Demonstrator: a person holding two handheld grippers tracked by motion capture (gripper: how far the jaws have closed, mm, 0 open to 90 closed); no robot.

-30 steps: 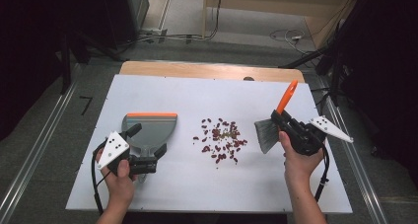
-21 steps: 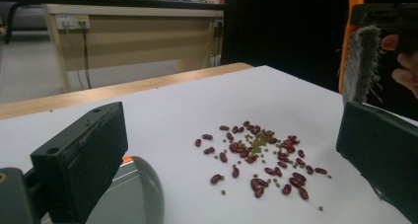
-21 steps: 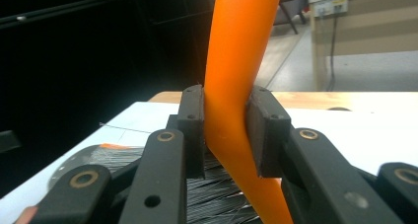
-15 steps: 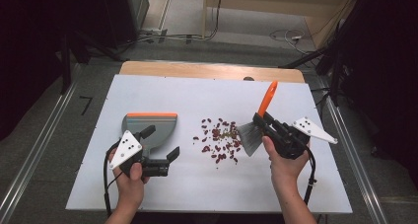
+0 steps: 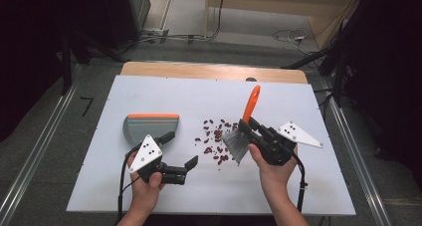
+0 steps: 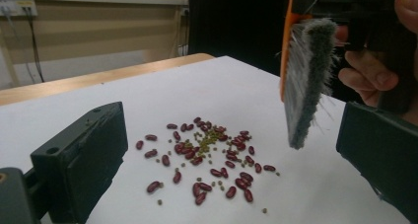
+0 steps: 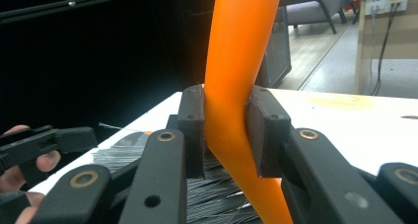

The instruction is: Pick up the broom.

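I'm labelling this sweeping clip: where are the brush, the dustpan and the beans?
brush (image 5: 236,142), high view, on the grey bristles.
dustpan (image 5: 147,125), high view, on its grey tray.
beans (image 6: 207,152), left gripper view, on the pile's middle.

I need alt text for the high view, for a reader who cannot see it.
On a white table, the right claw grips an orange-handled brush just right of scattered red beans. The left claw is open and empty, below a grey dustpan with an orange edge.

My hand-held gripper (image 7: 226,130) clamped the brush's orange handle (image 7: 236,76), grey bristles (image 7: 212,189) below, over the white counter (image 7: 355,120).
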